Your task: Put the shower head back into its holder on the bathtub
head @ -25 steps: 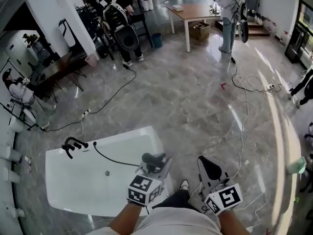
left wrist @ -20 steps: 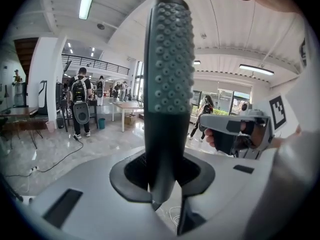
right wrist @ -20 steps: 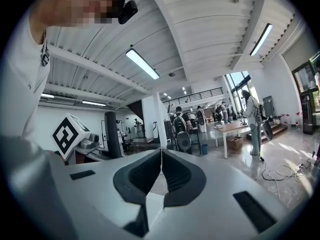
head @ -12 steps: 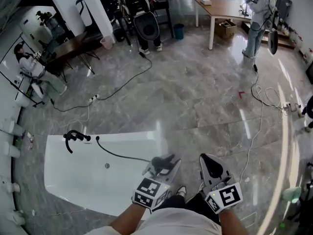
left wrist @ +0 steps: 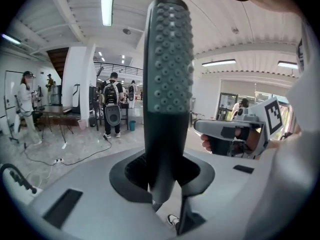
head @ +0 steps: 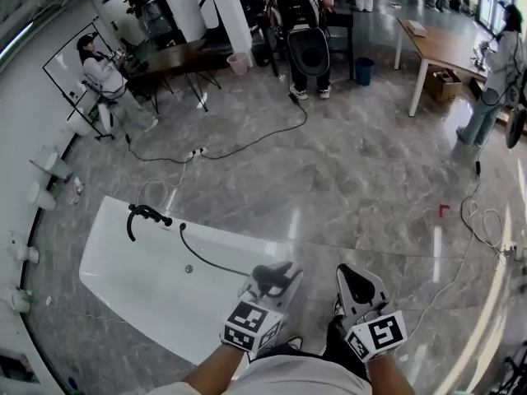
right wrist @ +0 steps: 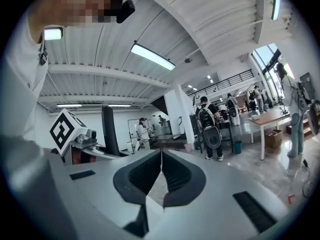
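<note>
My left gripper (head: 276, 278) is shut on the dark shower head (head: 272, 275), which stands upright between the jaws, its nozzle-dotted face (left wrist: 167, 79) filling the left gripper view. Its black hose (head: 210, 262) runs back across the white bathtub (head: 136, 290) to the black tap and holder (head: 142, 214) on the tub's far rim. The right gripper (head: 358, 285) is shut with nothing in it, its tips (right wrist: 161, 154) meeting, and it is held beside the left one, over the floor to the right of the tub. Both are near my body.
Grey marble floor surrounds the tub. Cables (head: 239, 146) trail over it beyond the tub. A person (head: 103, 76) sits at the far left, another with a backpack (head: 300, 35) stands at the back, and a wooden table (head: 436, 48) stands far right. White fixtures (head: 41, 167) line the left wall.
The view has swung left: the tub now lies angled, farther up and left. Both grippers have kept their places before my body, the shower head still in the left one.
</note>
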A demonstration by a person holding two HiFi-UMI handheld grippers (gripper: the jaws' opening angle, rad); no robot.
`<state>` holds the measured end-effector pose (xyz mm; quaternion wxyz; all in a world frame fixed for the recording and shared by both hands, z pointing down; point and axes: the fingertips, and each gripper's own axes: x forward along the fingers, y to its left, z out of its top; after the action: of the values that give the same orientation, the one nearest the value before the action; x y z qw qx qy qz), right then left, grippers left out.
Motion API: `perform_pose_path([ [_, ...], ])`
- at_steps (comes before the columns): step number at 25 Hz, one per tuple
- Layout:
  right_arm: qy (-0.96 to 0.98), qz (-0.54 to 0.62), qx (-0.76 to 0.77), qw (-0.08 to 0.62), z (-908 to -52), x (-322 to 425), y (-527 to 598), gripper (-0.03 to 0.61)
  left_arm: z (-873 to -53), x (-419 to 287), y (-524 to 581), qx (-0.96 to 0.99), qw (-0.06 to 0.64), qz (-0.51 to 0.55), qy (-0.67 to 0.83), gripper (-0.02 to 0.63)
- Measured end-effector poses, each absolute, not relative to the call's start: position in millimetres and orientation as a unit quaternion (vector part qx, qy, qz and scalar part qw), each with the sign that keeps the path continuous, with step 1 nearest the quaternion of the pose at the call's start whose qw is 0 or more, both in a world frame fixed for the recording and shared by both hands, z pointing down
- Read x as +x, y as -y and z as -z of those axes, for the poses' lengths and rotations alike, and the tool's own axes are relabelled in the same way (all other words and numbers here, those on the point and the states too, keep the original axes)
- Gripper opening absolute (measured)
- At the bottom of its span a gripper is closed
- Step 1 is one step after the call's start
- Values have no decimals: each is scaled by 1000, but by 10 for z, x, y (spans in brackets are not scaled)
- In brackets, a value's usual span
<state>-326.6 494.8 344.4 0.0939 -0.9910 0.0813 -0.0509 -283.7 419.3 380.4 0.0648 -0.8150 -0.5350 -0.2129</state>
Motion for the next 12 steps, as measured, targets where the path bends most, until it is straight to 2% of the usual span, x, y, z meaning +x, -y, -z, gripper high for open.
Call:
perform_pose_path([
  [12,-241,58,-965,86,-3421,-2315,-5573,15,-3673,-2028,-4572,-899,32,214,380,97],
])
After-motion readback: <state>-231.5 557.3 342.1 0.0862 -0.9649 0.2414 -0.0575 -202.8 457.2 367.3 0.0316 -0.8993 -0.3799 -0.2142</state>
